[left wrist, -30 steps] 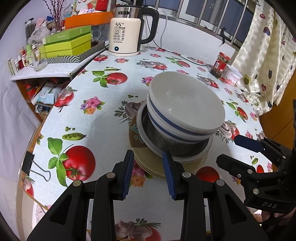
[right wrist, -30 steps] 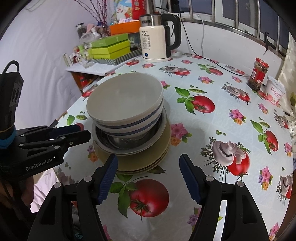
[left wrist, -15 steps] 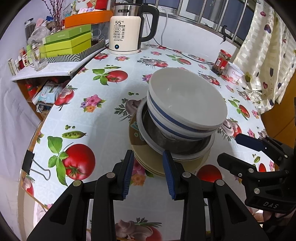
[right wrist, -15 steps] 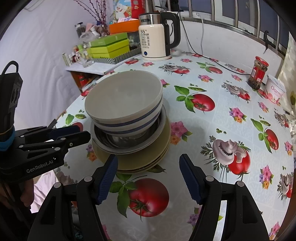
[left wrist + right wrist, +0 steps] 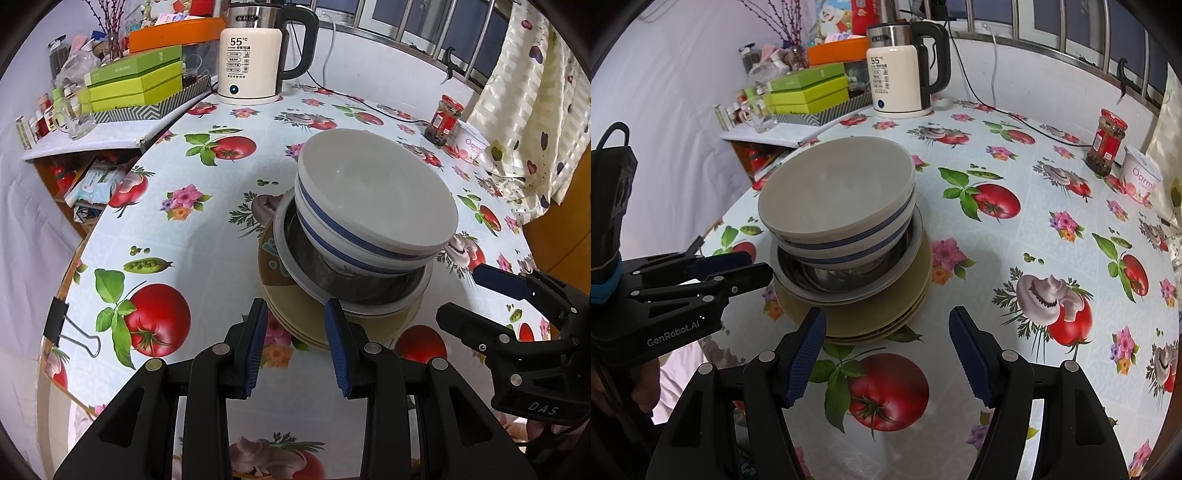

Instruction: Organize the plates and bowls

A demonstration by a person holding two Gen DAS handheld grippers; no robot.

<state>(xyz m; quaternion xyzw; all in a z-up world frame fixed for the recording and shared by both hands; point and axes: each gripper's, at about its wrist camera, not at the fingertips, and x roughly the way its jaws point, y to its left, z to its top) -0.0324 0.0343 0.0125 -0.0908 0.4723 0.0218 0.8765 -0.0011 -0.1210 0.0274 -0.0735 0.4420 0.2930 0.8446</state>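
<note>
Left gripper (image 5: 295, 343): jaws parted by a narrow gap, nothing between the blue pads (image 5: 255, 347), tips just short of the near edge of the tan plates (image 5: 295, 314). Right gripper (image 5: 886, 350): jaws spread wide, empty, poised over the tomato-print tablecloth (image 5: 1015, 229) on the near side of the same pile; seen in the left wrist view as a black claw (image 5: 480, 295) at the right of the stack, likewise open.

Between both claws, one stack: tan plates (image 5: 886, 317) at the bottom, a steel bowl (image 5: 354, 288) with a broad pale rim on them, and two nested white bowls with blue bands (image 5: 373, 206) on top, tilted and shifted off centre. Stack roughly mid-table.

Farther out: electric kettle (image 5: 251, 62) reading 55 at the back edge, green boxes (image 5: 136, 85) on a side shelf to its left, a red-lidded jar (image 5: 1106, 142) and a white tub (image 5: 1141, 177) near the curtain (image 5: 524, 85) at the right. Binder clip (image 5: 55, 325) on the cloth's left edge.
</note>
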